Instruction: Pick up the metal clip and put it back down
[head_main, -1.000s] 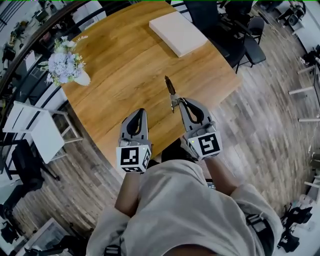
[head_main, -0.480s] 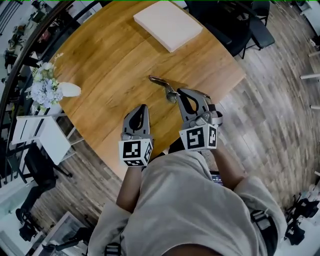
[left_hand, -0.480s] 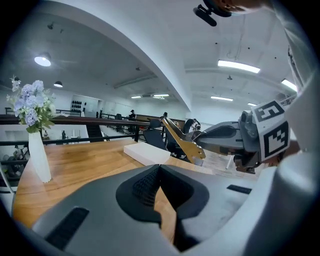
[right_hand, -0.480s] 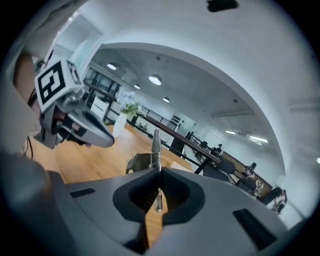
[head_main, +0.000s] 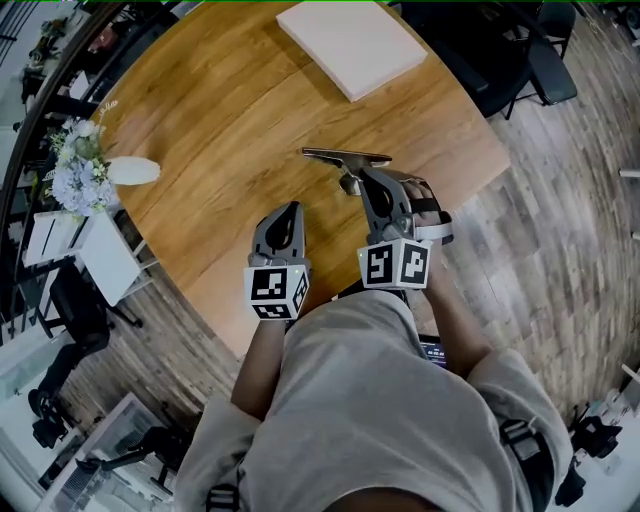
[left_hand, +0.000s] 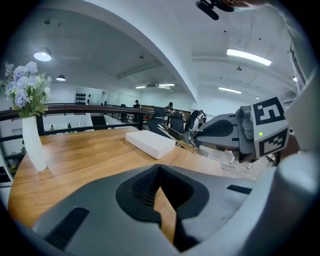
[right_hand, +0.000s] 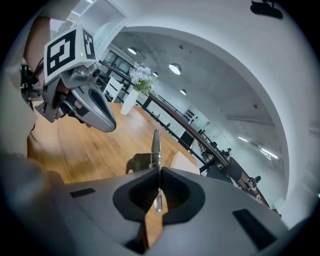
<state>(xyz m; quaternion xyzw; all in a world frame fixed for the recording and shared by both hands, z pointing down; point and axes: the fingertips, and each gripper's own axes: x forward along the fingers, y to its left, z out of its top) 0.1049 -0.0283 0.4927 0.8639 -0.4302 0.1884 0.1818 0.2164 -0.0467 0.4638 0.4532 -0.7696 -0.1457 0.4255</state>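
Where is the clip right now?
Head view, right of centre: the clip is held in the right gripper over the table, nearer the person than the white block.

1. Wide bare table (head_main: 220, 130) lies left of the white block (head_main: 350, 45).
2. A flower vase (head_main: 130, 171) stands far left of the block, at the table's edge.
3. The metal clip (head_main: 345, 157) juts crosswise on the block's near side.

Bright, even light falls from ceiling strips (left_hand: 248, 56) at upper right. Every view bows at its edges; both gripper views darken at the corners.
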